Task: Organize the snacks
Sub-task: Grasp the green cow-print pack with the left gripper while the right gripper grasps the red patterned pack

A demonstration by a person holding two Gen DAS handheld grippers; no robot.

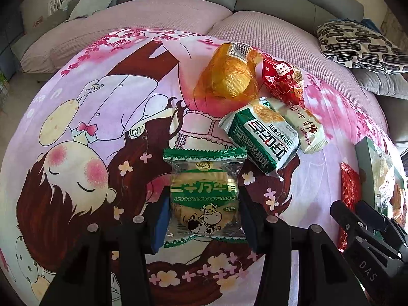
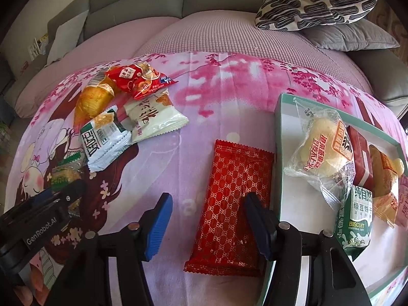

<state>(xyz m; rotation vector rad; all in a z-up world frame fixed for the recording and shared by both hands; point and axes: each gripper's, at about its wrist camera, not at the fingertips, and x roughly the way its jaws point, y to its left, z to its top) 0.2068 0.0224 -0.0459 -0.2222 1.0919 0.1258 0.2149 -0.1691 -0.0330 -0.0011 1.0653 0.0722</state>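
My left gripper (image 1: pixel 204 211) is open, its fingers on either side of a green cow-print biscuit packet (image 1: pixel 204 193) lying on the pink cartoon blanket (image 1: pixel 84 132). Beyond it lie a green-white packet (image 1: pixel 262 140), a cream packet (image 1: pixel 306 130), an orange-wrapped cake (image 1: pixel 229 76) and a red snack bag (image 1: pixel 283 81). My right gripper (image 2: pixel 207 219) is open over a red patterned packet (image 2: pixel 229 204), the right finger resting on it. A green-rimmed white tray (image 2: pixel 280 127) to its right holds several snacks, including a bun packet (image 2: pixel 323 150) and a green biscuit packet (image 2: pixel 355 219).
The blanket covers a pink sofa seat (image 2: pixel 216 35); grey backrests and a black-and-white patterned pillow (image 2: pixel 316 5) lie behind. The snack pile (image 2: pixel 122 107) shows at left in the right wrist view, with the left gripper (image 2: pixel 63 199) below it.
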